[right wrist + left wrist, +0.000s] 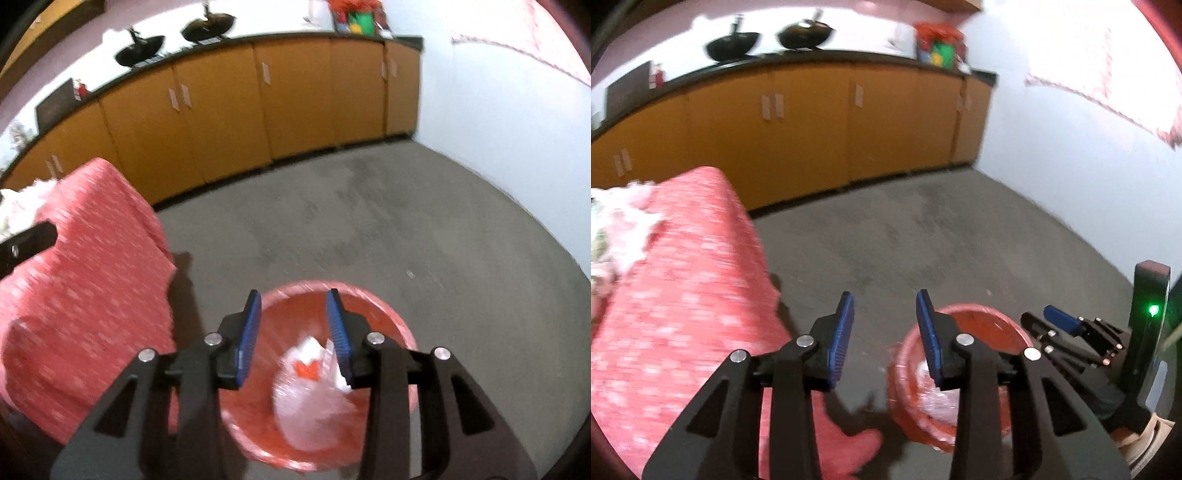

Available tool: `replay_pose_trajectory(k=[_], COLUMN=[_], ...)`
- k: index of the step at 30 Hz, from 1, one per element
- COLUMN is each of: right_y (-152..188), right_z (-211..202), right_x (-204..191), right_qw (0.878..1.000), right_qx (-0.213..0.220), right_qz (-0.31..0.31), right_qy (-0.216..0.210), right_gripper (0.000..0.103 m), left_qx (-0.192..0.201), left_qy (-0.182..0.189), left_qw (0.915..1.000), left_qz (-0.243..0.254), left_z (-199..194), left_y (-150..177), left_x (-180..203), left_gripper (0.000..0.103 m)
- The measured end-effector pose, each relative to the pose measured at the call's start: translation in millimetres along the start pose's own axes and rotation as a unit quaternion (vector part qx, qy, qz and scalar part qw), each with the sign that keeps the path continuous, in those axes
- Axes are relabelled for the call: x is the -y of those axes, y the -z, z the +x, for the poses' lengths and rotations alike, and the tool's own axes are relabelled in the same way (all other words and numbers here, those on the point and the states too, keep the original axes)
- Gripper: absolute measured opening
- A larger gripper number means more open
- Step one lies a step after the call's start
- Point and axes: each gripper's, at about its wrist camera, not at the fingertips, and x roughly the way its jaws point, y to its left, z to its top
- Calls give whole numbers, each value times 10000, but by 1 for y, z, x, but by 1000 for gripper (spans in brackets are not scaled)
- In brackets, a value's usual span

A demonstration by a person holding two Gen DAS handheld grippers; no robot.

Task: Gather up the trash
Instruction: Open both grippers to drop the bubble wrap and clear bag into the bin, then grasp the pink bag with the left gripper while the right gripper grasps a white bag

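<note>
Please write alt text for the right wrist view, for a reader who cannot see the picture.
The open, empty right gripper hangs above a red bin on the grey floor; crumpled clear plastic trash lies inside the bin. A table under a red patterned cloth stands to the left, and orange cabinets line the far wall.

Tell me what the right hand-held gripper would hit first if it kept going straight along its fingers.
Probably the red bin below the right hand-held gripper, or the crumpled white trash inside it. Depth is unclear, so it might instead meet the far rim.
</note>
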Motion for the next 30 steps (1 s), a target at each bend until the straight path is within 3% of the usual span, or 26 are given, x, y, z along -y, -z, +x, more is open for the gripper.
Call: replay_pose_trajectory(k=[3,8,16,23,30], right_y=[-24,-50,-80,-83,-77], right_z=[-16,-36,-47,-28,-2], right_x=[-45,-126,-274,-364,-407], right_qw=[9988,9915,9689,9597,9624], right_qx=[243,474,592,386,249], right_qz=[-211,-551,-1003,-1322,-1657], right_qy=[-371,-1077,-2181,-2450,-2138], right_gripper=[39,41,41,40,37], left_qx=[275,815,1100,1148,1146], left_qy=[-281,-1206,-2660,-3242,-3347], left_qw=[9990,9889,9516,9251,9182], left_qz=[-189,-302,-1078,-1610,-1783], left_z=[-32,-89,-150,-170,-171], left_y=[-4,-3,16,35,51], left_x=[-40,-118,-261,-350,-397], left_gripper=[46,54,60,67,70])
